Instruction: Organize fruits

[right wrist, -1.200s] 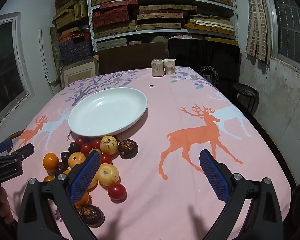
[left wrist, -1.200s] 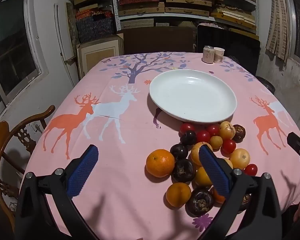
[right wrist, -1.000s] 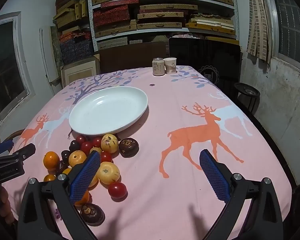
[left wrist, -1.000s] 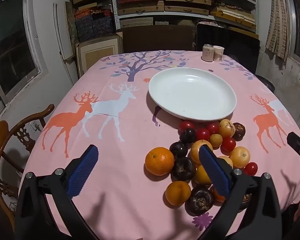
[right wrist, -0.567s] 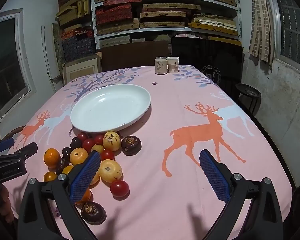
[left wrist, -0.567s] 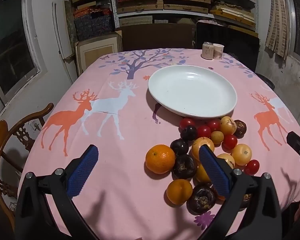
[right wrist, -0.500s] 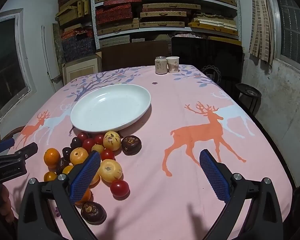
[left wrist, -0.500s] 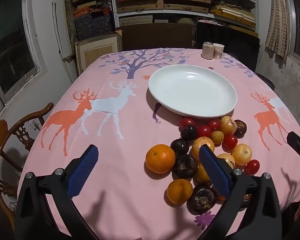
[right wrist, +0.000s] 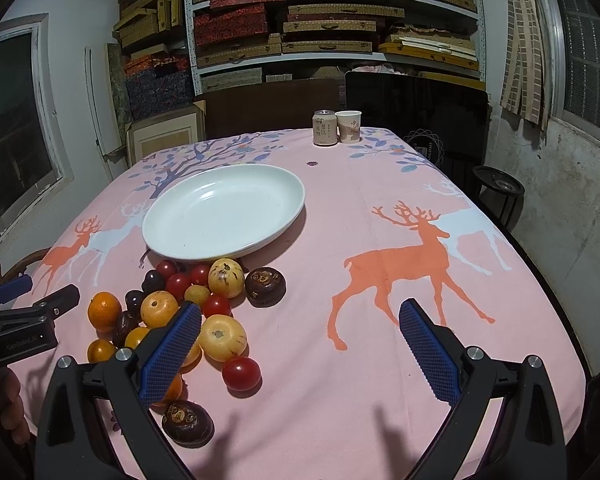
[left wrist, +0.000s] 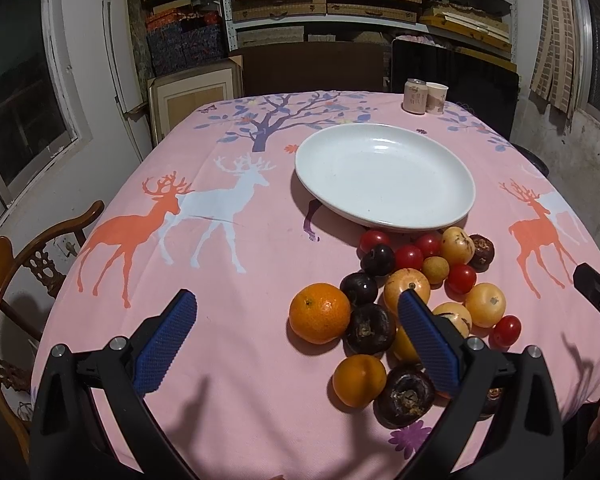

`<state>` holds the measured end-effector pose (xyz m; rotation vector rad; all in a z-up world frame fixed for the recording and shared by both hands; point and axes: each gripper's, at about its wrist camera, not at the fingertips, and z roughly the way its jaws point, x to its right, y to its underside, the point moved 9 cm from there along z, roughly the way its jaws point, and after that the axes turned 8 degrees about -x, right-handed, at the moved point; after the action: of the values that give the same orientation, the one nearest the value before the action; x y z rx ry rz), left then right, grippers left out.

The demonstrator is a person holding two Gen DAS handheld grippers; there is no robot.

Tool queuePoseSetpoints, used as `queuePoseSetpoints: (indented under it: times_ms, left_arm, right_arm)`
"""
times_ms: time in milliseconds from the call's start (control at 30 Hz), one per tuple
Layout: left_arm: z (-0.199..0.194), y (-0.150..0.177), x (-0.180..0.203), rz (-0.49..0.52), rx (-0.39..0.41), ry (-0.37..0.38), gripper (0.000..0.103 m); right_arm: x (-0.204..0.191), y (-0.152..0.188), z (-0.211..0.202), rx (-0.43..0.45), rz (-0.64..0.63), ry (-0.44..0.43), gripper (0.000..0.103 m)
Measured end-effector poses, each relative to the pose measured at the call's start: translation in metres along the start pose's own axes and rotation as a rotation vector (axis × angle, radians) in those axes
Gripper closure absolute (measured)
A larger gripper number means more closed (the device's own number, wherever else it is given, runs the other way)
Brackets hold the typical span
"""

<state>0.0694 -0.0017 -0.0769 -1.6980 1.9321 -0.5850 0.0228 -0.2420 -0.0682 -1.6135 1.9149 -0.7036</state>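
A heap of fruits (left wrist: 416,292), oranges, dark plums and red tomatoes, lies on the pink counter (left wrist: 228,264) just before the bare white plate (left wrist: 384,180). The left claw (left wrist: 296,336) hangs spread wide, holding nothing. The right claw (right wrist: 300,352) is likewise spread and unladen; bare cloth lies rightward.

From my feed: grey metal shelving (right wrist: 332,20) stacked with woven boxes at twelve o'clock, white-framed window (left wrist: 16,92) at ten (dark outside), carved wooden chair (left wrist: 24,264) at eight.
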Motion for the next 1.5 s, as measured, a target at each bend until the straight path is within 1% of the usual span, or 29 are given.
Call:
queuePoseSetpoints:
  times_ms: [1500]
  left_arm:
    - [0.0014, 0.0037, -0.0003, 0.001, -0.001, -0.008, 0.004]
  right_arm:
    - [0.0047, -0.0037, -0.0044, 0.01, -0.001, 0.013, 0.004]
